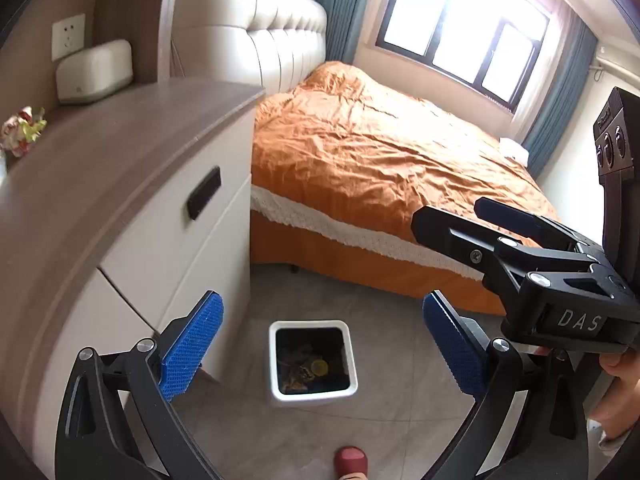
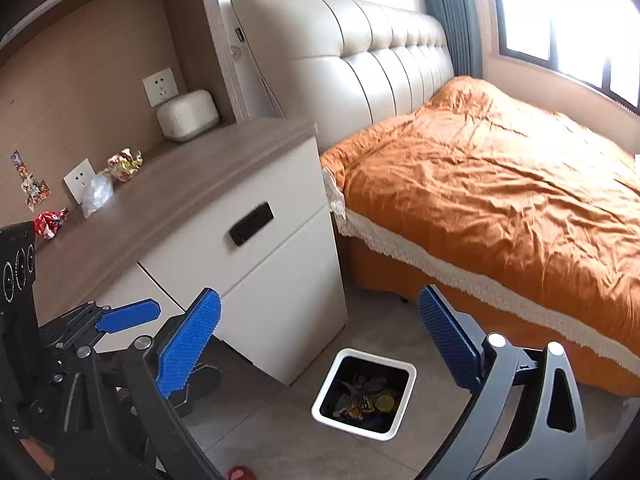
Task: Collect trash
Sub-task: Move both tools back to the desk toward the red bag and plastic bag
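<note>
A bed (image 2: 500, 184) with an orange cover fills the right; its cream headboard (image 2: 360, 56) stands upper centre. A white box (image 2: 188, 115) sits below a socket (image 2: 161, 86), upper left.

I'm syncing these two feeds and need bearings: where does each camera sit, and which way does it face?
Left wrist: on the left gripper, looking down at the trash bin beside the nightstand; the right gripper, a hand and a red slipper show.
Right wrist: on the right gripper, facing nightstand and bin; the left gripper shows at left.
Shared: bin, nightstand, orange bed.
</note>
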The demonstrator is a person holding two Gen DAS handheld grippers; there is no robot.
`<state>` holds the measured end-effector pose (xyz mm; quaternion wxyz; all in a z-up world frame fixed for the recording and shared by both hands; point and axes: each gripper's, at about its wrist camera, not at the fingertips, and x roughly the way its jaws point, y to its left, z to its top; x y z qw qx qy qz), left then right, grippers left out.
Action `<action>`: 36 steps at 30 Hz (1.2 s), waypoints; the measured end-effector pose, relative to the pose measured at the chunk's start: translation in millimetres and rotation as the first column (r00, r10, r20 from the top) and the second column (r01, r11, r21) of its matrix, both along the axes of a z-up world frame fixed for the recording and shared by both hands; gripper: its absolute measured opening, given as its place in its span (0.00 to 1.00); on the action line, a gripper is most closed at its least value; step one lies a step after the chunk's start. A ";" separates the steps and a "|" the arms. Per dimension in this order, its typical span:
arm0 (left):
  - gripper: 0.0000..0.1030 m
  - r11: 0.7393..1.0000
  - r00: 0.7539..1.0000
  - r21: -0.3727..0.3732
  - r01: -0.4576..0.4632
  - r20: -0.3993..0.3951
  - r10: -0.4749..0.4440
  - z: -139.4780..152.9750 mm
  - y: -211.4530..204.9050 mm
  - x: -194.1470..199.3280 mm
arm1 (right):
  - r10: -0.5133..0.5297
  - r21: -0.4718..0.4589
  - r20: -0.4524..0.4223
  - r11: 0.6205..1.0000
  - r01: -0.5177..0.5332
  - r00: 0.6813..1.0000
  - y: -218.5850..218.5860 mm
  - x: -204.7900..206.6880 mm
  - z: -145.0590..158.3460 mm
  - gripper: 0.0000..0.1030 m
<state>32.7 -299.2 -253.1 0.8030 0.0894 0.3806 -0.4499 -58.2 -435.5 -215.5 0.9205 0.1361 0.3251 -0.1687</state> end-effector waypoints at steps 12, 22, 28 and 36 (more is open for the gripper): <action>0.95 0.977 0.969 -0.064 -0.201 0.133 0.208 104.4 104.0 32.6 | 0.160 -0.051 0.127 0.987 -0.154 0.979 76.4 38.9 101.8 0.96; 0.95 0.946 0.914 -0.077 -0.315 0.242 0.324 147.2 211.0 70.5 | 0.246 -0.097 0.210 0.968 -0.230 0.946 172.8 98.6 145.2 0.96; 0.95 0.933 0.888 -0.076 -0.352 0.288 0.359 163.0 262.6 85.8 | 0.244 -0.100 0.248 0.969 -0.226 0.938 218.0 124.1 153.0 0.96; 0.95 0.892 0.848 -0.090 -0.443 0.279 0.450 162.5 305.4 117.1 | 0.306 -0.109 0.231 0.951 -0.288 0.924 250.4 160.0 150.9 0.96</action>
